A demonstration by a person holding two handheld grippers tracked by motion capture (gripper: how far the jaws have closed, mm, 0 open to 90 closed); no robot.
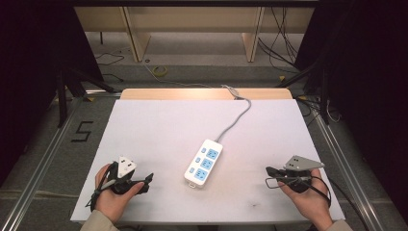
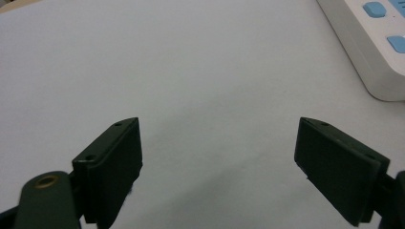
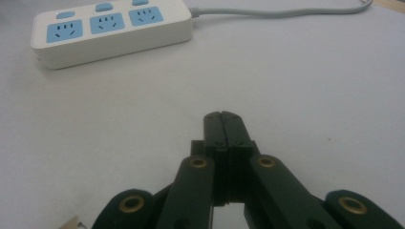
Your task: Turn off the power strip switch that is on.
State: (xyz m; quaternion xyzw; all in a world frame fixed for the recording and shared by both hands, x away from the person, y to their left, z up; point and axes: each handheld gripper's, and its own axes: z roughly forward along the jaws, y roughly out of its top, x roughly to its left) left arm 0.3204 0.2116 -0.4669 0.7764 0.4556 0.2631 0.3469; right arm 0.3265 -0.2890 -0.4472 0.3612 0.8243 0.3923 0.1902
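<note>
Power strip [image 1: 204, 162] lies flat at centre of the high view, a little right of middle on the white bench [image 1: 159, 125], long axis running lower left to upper right. White body, three blue sockets [image 3: 104, 22] along its face, each with a small blue switch [image 3: 103, 7] beside it. Grey cord [image 1: 235, 119] leaves the upper end and curves to the top edge of the bench. Judged rigid, hard plastic, light to moderate in weight, smooth and likely slippery on its glossy sides; not fragile. Best hold looks to be across the narrow width near mid-body, fingers on the two long side walls, clear of the switches; the stiff cord may drag or swing the far end when lifted. Left gripper [image 1: 146, 182] at lower left of the high view, fingers [image 2: 112, 164] spread wide with nothing between them, the strip's corner at upper right of the left gripper view. Right gripper [image 1: 269, 174] at lower right, fingers [image 3: 214, 125] pressed together, empty, pointing toward the strip. Both well apart from it.
</note>
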